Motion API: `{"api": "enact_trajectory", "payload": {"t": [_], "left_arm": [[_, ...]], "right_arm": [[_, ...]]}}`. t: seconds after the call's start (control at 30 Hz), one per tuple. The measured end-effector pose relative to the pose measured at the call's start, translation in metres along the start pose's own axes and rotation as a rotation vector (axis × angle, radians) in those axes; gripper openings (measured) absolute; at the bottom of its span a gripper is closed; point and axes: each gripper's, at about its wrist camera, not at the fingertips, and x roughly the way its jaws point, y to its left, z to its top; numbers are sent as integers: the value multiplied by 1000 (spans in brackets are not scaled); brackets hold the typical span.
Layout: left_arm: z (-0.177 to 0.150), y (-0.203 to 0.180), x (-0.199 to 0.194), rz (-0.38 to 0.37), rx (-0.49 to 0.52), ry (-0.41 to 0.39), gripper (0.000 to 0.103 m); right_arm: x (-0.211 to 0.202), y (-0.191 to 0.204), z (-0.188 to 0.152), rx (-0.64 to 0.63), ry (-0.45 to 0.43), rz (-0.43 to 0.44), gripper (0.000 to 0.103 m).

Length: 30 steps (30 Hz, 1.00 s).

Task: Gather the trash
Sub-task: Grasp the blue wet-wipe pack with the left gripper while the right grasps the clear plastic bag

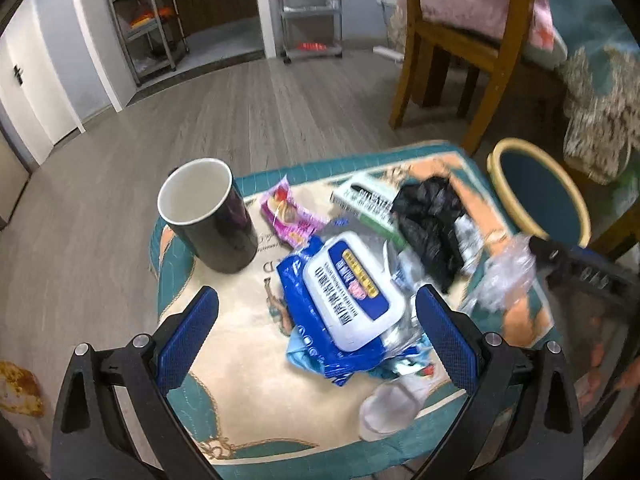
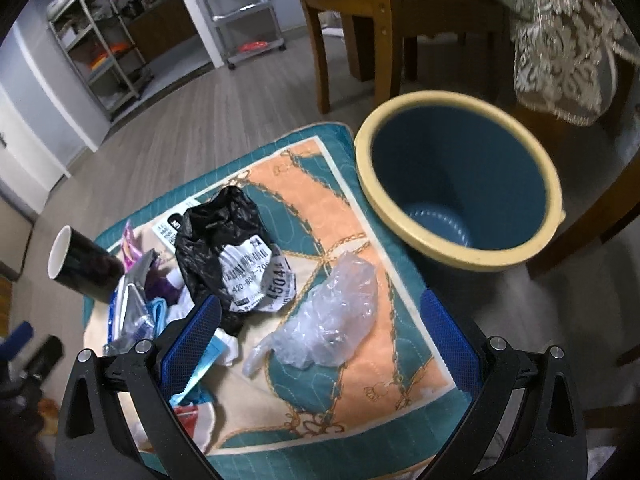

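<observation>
Left gripper (image 1: 316, 320) jaws apart, empty, over blue wipes pack (image 1: 344, 280) mid-counter. Right gripper (image 2: 320, 344) jaws apart, empty, above clear plastic wrap (image 2: 324, 320) near the counter's (image 2: 400, 360) right edge. Black bag (image 2: 216, 232) partly covers a printed label. Bin (image 2: 460, 184) stands beside the right edge; base cut from view. Mug (image 1: 208, 216) at left edge.

Grey wood-plank floor (image 1: 260, 112), wooden chair (image 1: 460, 52), metal shelving racks (image 1: 144, 20), pale walls (image 1: 60, 40).
</observation>
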Motion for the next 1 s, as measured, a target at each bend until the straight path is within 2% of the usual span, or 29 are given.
{"api": "enact_trajectory", "payload": {"t": [0.23, 0.33, 0.4, 0.47, 0.53, 0.57, 0.67, 0.73, 0.83, 0.9, 1.0], "left_arm": [[-3, -6, 0, -44, 13, -11, 95], [-6, -12, 5, -79, 14, 13, 89], [-9, -19, 7, -106, 20, 27, 85], [-14, -33, 11, -120, 62, 48, 79], [-18, -43, 16, -123, 97, 64, 66], [-20, -49, 20, -120, 117, 74, 63], [-24, -53, 27, -115, 130, 95, 49], [-26, -53, 31, -119, 138, 114, 33], [-27, -52, 30, -110, 153, 106, 21], [-26, -51, 27, -104, 166, 94, 10], [-24, -46, 22, -111, 164, 82, 9]], "right_arm": [[18, -4, -3, 9, 64, 25, 94], [28, -6, -3, 29, 99, 13, 74], [33, -8, -5, 45, 122, 12, 67], [36, -8, -7, 53, 141, 26, 59], [38, -7, -8, 49, 148, 27, 55], [39, -7, -8, 43, 149, 26, 53], [43, -5, -9, 32, 160, 19, 51], [47, -5, -9, 46, 174, 40, 51], [52, -5, -9, 62, 184, 51, 50], [56, -6, -9, 77, 190, 61, 43], [58, -3, -11, 80, 206, 89, 24]]}}
